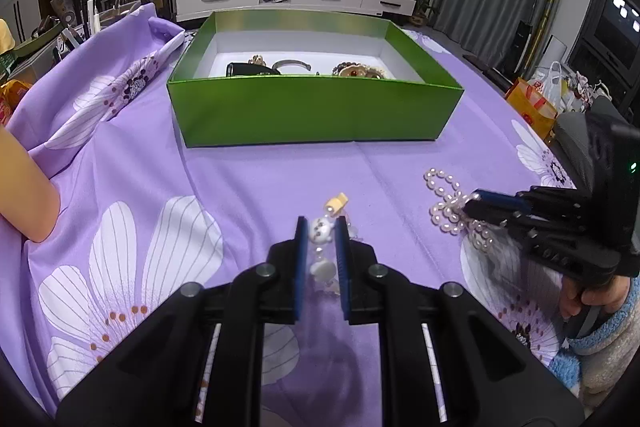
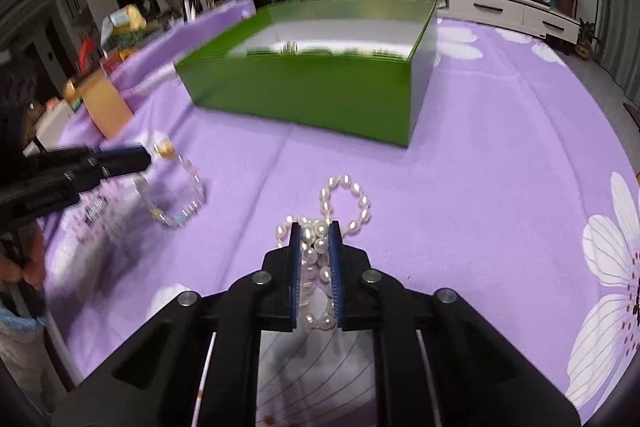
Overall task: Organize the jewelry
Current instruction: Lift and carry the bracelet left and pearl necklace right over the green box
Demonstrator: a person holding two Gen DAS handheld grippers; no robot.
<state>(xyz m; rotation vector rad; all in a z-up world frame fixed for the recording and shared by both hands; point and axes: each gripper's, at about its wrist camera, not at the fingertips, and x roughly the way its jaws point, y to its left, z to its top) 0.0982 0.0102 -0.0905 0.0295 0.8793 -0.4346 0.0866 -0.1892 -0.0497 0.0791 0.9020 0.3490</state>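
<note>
Grippers both clamped: left gripper (image 1: 321, 231) on clear-bead charm bracelet (image 1: 322, 229), right gripper (image 2: 315, 233) on bunched white pearl strand (image 2: 345, 201), lower centre; light, floppy, slippery, so grip several beads.

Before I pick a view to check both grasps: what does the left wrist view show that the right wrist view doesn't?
Left wrist only: jewelry inside the green box, and a white charm bracelet between the left hand-held gripper fingers. Right wrist only: the pearl strand pinched in the right hand-held gripper. Both: box, pearls, purple floral cloth.
</note>
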